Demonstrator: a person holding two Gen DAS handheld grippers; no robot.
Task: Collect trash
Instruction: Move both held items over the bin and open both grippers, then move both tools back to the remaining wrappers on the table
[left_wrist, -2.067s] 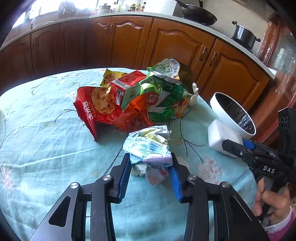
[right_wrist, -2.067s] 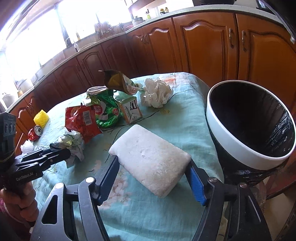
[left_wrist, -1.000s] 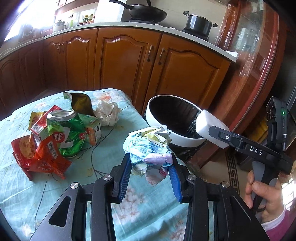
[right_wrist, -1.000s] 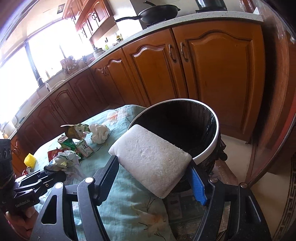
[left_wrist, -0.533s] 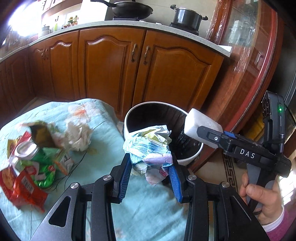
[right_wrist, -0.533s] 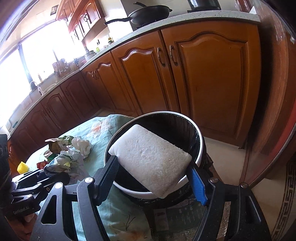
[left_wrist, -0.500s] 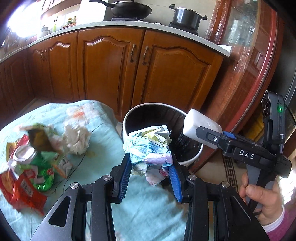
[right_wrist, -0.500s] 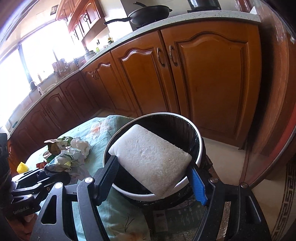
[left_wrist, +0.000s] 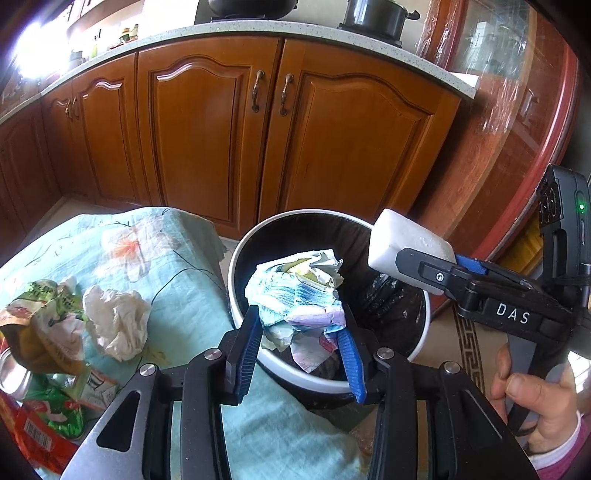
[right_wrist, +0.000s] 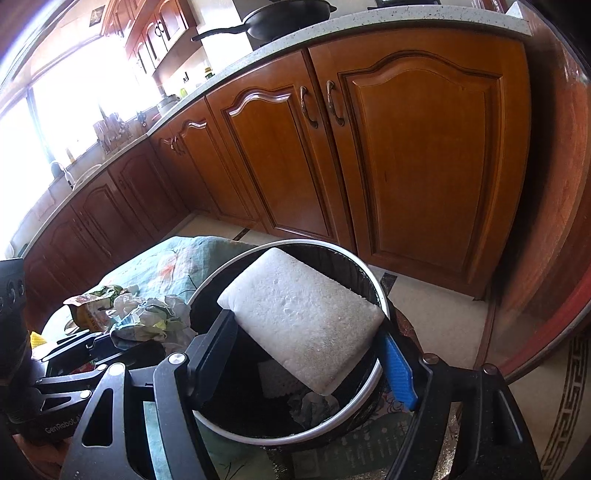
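Note:
My left gripper (left_wrist: 301, 332) is shut on a crumpled pale wrapper wad (left_wrist: 295, 291) and holds it over the near rim of the white-rimmed black bin (left_wrist: 421, 347). My right gripper (right_wrist: 310, 349) is shut on a white foam block (right_wrist: 301, 317) and holds it above the bin's opening (right_wrist: 373, 373). The foam block (left_wrist: 402, 240) and right gripper also show in the left wrist view, over the bin's right side. Some trash (right_wrist: 314, 404) lies in the bin's bottom.
The table with the teal floral cloth (left_wrist: 177, 258) is left of the bin. On it lie a crumpled white tissue (left_wrist: 114, 321), a green and yellow snack bag (left_wrist: 44, 317) and red wrappers (left_wrist: 37, 435). Wooden cabinets (left_wrist: 258, 129) stand behind.
Both grippers have moved from over the table to the bin, carrying the wrapper wad and the foam block. Both loads now hang over the bin's opening.

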